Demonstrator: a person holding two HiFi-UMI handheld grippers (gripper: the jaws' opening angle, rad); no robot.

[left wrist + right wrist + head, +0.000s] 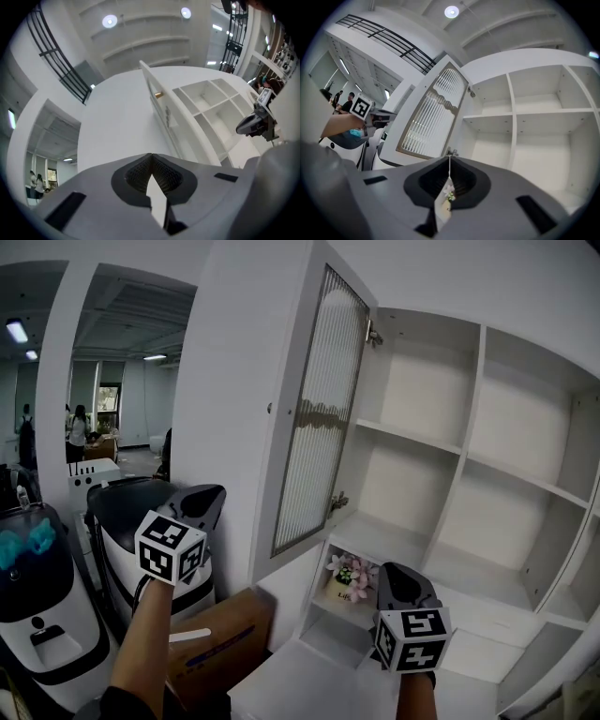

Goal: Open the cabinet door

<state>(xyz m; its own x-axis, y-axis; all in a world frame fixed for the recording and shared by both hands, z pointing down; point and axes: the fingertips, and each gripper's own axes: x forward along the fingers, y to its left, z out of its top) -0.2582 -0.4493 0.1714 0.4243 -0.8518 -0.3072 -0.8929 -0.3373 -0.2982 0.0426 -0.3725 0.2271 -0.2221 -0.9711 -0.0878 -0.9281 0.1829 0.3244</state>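
Note:
The cabinet door (319, 409), white-framed with a ribbed glass panel, stands swung wide open to the left, edge-on to me. Its small knob (269, 409) sits on the outer face. Behind it the white cabinet (450, 446) shows bare shelves. My left gripper (208, 495) hangs left of the door and below the knob, apart from it, jaws shut with nothing between them. In the left gripper view the left gripper (150, 157) points up at the door (157, 108). My right gripper (398, 576) is low in front of the cabinet, shut and empty. Beyond the right gripper (450, 159) lies the door (433, 115).
A small pot of pink flowers (349, 576) stands in a low compartment just left of my right gripper. A cardboard box (225, 638) sits on the floor under the door. Two black and white machines (37, 606) stand at the left. People (77, 432) stand far off.

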